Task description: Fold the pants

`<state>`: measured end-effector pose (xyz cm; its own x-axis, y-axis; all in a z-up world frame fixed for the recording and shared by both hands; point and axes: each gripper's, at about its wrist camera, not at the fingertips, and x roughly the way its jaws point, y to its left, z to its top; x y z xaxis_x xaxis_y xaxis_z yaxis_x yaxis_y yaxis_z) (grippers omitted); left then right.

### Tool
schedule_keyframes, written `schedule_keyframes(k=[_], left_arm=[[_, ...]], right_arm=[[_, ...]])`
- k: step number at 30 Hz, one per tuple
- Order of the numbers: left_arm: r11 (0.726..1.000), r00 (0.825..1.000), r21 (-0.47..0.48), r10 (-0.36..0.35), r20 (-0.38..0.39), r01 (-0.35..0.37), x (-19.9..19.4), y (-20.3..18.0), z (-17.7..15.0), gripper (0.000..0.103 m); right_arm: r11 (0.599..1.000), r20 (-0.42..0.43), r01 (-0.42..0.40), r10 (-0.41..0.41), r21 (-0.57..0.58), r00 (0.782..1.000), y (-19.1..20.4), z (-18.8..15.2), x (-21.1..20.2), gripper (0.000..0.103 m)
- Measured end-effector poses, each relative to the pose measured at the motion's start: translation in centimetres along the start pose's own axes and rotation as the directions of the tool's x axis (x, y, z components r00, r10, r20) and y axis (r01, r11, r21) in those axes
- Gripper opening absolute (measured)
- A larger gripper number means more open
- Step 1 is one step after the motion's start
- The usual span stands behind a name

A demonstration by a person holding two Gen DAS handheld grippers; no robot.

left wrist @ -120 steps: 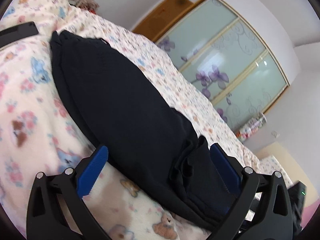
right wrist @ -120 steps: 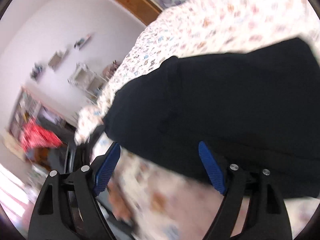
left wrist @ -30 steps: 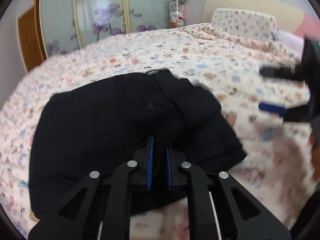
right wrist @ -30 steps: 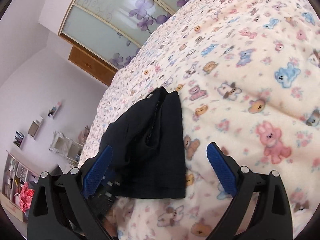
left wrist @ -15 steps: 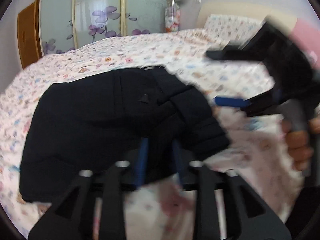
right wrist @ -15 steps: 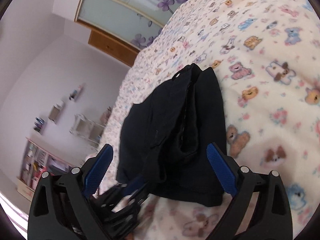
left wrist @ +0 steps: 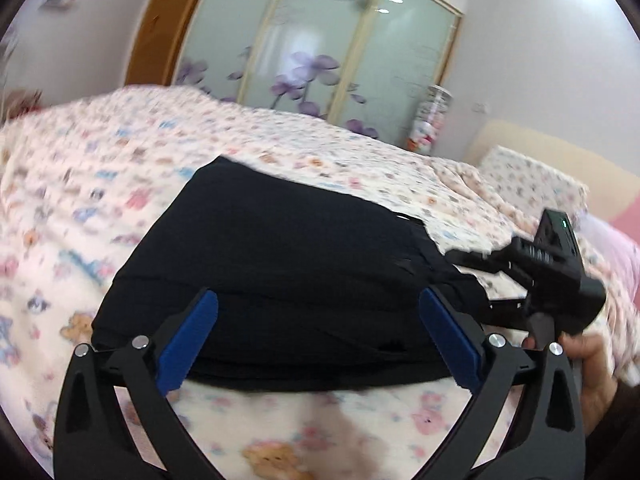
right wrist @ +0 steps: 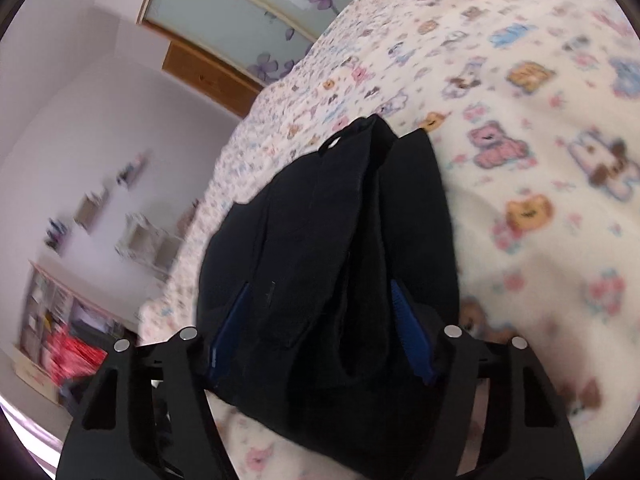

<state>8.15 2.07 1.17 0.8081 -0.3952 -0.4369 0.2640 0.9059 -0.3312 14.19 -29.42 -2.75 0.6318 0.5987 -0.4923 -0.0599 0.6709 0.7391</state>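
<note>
Pants (left wrist: 280, 272), black soft fabric, lie folded into a thick stack on the teddy-print fleece bed cover (left wrist: 80, 184). Left tool (left wrist: 320, 340) opening wide, holds nothing. Right tool (right wrist: 320, 332) closing around the stack's end (pads not clearly pressing yet). Risk: it catches only some layers, so the fold slips apart. Layer edges unreadable, black on black w/ motion blur.
</note>
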Motion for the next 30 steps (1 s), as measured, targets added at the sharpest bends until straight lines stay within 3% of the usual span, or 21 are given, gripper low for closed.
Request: schedule_keyframes(k=[1, 3, 6, 15, 18, 21, 24, 27, 30], left_arm=[[1.0, 1.0, -0.027, -0.004, 0.0, 0.004, 0.1, 0.5, 0.2, 0.101], [0.999, 1.0, -0.048, -0.001, 0.009, 0.001, 0.1, 0.9, 0.4, 0.101], [0.998, 1.0, -0.056, 0.005, 0.02, -0.004, -0.2, 1.1, 0.3, 0.101], [0.995, 0.999, -0.102, 0.017, 0.043, -0.013, -0.4, 2.3, 0.7, 0.101], [0.994, 0.999, -0.108, 0.018, 0.04, -0.014, -0.4, 2.4, 0.7, 0.101], [0.995, 0.999, -0.094, 0.022, 0.033, -0.019, -0.2, 2.1, 0.8, 0.101], [0.996, 0.999, -0.086, 0.024, 0.025, -0.022, 0.0, 1.9, 0.8, 0.101], [0.995, 0.999, -0.096, 0.028, 0.03, -0.025, 0.0, 2.4, 1.1, 0.101], [0.991, 0.996, -0.131, 0.027, 0.081, -0.016, -0.4, 3.3, 1.9, 0.101]], right_arm=[[0.999, -0.004, 0.032, -0.032, -0.035, 0.999, 0.3, -0.1, 0.2, 0.062], [0.996, 0.001, 0.07, -0.07, -0.064, 0.998, 0.4, -0.2, 0.6, 0.036], [0.998, 0.036, 0.044, -0.043, -0.048, 0.998, 0.4, -0.3, -0.4, 0.021], [0.986, 0.147, -0.052, 0.076, -0.159, 0.986, 4.9, -1.3, -5.0, 0.009], [0.987, 0.148, 0.039, -0.015, -0.158, 0.989, 4.4, -1.8, -5.7, 0.008], [0.989, 0.074, 0.143, -0.139, -0.047, 0.988, 1.3, -1.8, -3.7, 0.008], [0.991, 0.033, 0.119, -0.121, 0.056, 0.992, -0.8, -1.7, -3.0, 0.009], [0.987, 0.021, 0.159, -0.159, 0.027, 0.987, -0.2, -1.3, -3.3, 0.011], [0.976, 0.076, 0.211, -0.207, -0.048, 0.975, 1.5, -1.2, -4.5, 0.011]])
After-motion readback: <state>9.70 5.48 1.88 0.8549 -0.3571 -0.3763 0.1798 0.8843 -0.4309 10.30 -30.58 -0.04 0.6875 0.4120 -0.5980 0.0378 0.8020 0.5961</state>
